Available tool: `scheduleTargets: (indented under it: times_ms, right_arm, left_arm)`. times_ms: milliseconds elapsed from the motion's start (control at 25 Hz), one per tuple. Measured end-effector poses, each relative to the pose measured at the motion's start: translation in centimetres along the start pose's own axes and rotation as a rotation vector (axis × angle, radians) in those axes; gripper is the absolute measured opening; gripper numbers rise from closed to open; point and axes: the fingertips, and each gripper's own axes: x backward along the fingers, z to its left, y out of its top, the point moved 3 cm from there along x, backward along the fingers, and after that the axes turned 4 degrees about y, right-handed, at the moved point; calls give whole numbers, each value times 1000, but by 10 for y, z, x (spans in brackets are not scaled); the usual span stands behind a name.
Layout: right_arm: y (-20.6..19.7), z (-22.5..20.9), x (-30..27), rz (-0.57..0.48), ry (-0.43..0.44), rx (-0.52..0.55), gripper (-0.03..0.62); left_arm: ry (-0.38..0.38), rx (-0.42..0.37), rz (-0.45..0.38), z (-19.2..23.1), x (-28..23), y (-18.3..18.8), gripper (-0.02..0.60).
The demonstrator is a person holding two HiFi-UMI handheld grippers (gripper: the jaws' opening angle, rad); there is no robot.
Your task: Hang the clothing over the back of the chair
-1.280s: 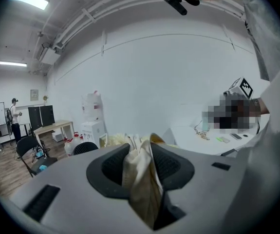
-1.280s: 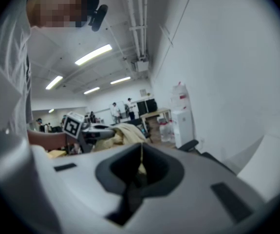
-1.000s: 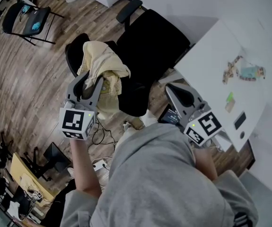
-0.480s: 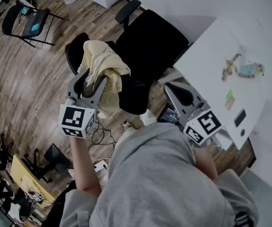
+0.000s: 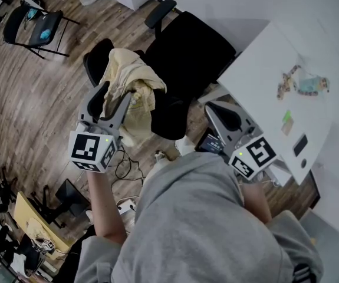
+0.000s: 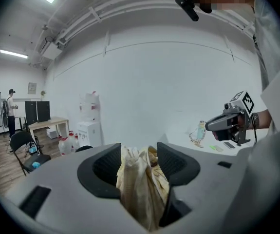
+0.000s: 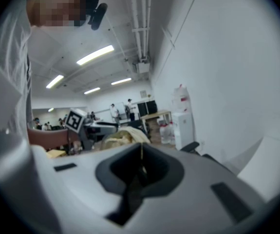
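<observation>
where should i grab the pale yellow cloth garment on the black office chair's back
Grip the bunched fold at the top of the pale yellow garment, where it humps over the black chair back; come from the person's near side. The left gripper has that fold between its jaws, which have just been opening.
</observation>
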Motion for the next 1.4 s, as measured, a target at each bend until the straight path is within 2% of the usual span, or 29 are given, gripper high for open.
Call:
scheduleTargets:
  times_ms: [240,520,680,1040,1400]
  right_arm:
    - [-1,7,1,-8,-4,0,34]
    - [-1,14,6,-12,-12,0,34]
    - [-1,18,10,-17,-16,0,34]
    - [-6,38,18,-26,-4,8,34]
    - [-12,62,23,-21,35,18,34]
  left_arm:
    - [0,13,-10,0,8,2,243]
    - [28,17,-16,-3,14,0,149]
    - [73,12,-22,-2,21,1,52]
    - [90,34,-47,-8,54,0,25]
    - [100,49,-65,-21,88,-3,25]
